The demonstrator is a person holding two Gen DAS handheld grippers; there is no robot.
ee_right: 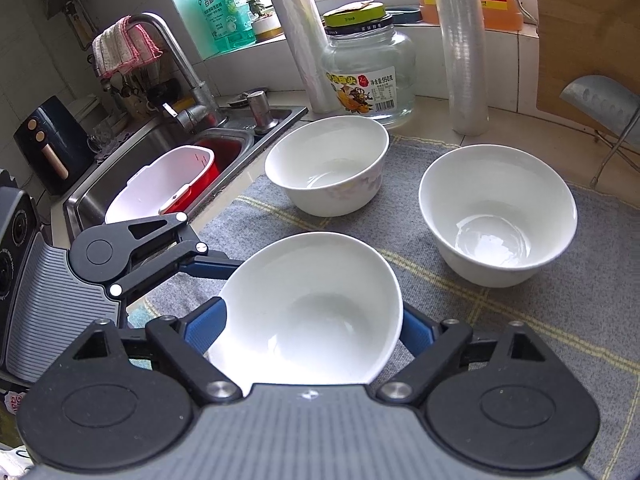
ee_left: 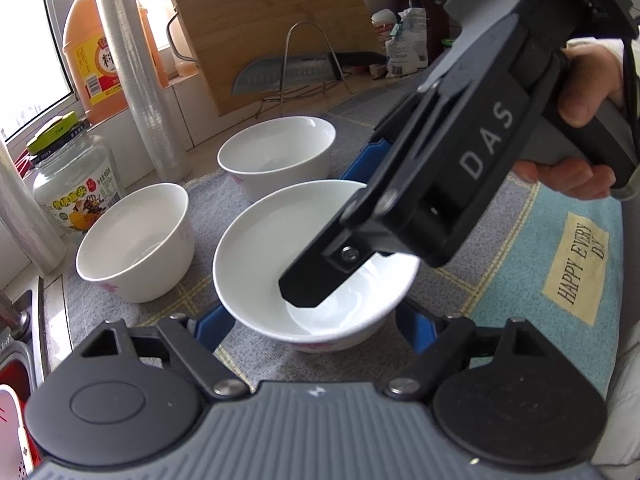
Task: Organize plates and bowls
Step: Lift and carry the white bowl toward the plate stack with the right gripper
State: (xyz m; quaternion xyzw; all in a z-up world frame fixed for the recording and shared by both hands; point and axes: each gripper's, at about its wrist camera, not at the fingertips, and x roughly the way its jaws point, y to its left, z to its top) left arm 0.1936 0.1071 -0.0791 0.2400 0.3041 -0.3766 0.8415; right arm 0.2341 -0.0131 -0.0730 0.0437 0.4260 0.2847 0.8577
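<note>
I am working over the grey mat (ee_right: 460,300), and all three white bowls are sitting on it. The near bowl (ee_right: 316,312) is lying at the mat's front edge, closest to me. The other two are standing farther back on the mat, well apart from the near one: the left bowl (ee_right: 328,168) toward the mat's sink-side corner, the right bowl (ee_right: 496,216) toward its other side.

My right tongs (ee_right: 310,330) are straddling the near bowl, one blue finger on each flank, and they look to be clamping its outer wall. My left tongs (ee_left: 316,330) are doing the same from the sink side of the mat, crossing the right pair's line, and their pads also seem to be pressing on the wall. So both hands are sharing one bowl, directly ahead of and below each pair.

The bowl is round, so no axis is favouring either grip. What is mattering, I judge, is direction: both back bowls are lying straight beyond the near one, and the right bowl is sitting nearer my right tongs. Stacking there is looking like the shorter carry, once one pair lets go.
</note>
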